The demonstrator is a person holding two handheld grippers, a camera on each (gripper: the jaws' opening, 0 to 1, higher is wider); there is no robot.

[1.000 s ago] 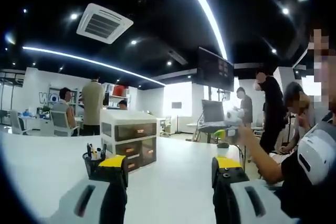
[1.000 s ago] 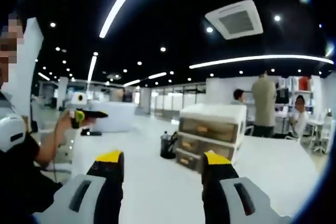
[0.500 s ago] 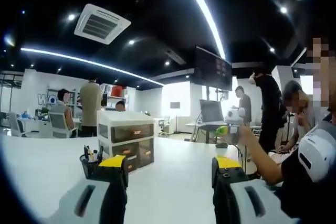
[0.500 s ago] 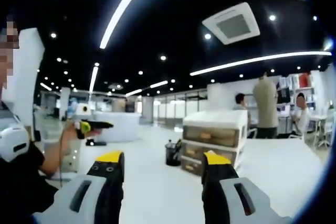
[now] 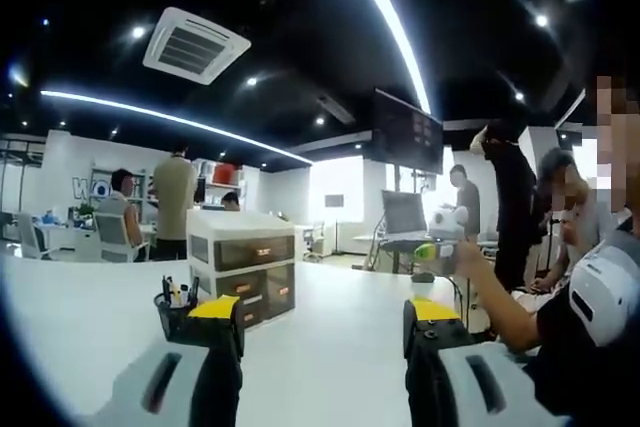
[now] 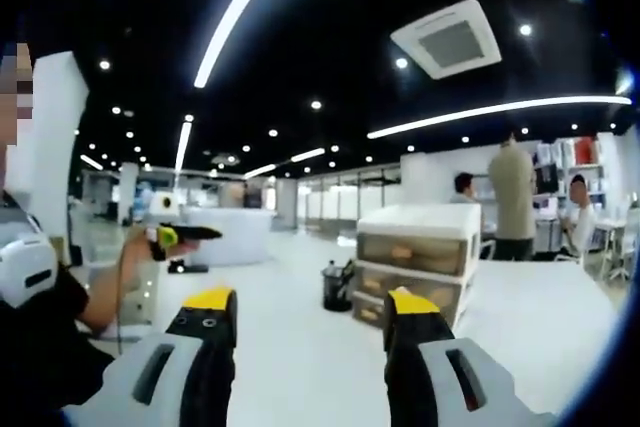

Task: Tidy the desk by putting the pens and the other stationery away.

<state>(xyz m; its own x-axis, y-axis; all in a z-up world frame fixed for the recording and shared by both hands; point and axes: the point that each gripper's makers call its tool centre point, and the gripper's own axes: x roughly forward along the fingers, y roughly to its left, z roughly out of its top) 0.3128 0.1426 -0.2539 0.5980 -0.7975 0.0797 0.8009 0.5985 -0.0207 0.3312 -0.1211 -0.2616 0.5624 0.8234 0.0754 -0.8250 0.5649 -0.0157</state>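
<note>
A black pen holder (image 5: 175,311) with several pens stands on the white desk (image 5: 80,317), beside a white three-drawer unit (image 5: 245,262). My left gripper (image 5: 323,319) hovers above the desk, open with nothing between its yellow-tipped jaws. The holder sits just behind its left jaw. In the right gripper view the pen holder (image 6: 337,287) and drawer unit (image 6: 418,262) lie ahead, past my open right gripper (image 6: 312,315). Each gripper shows in the other's view, held up in a hand: the right gripper (image 5: 437,245) and the left gripper (image 6: 183,235).
The person holding the grippers fills the right side of the left gripper view. A laptop (image 5: 405,215) sits on a far table under a hanging screen (image 5: 408,132). Several people (image 5: 176,197) stand or sit at desks behind the drawer unit.
Both views have shifted slightly with the hands; in the right gripper view the drawer unit and pen holder sit a little further right. Nothing on the desk has moved, and both grippers stay open.
</note>
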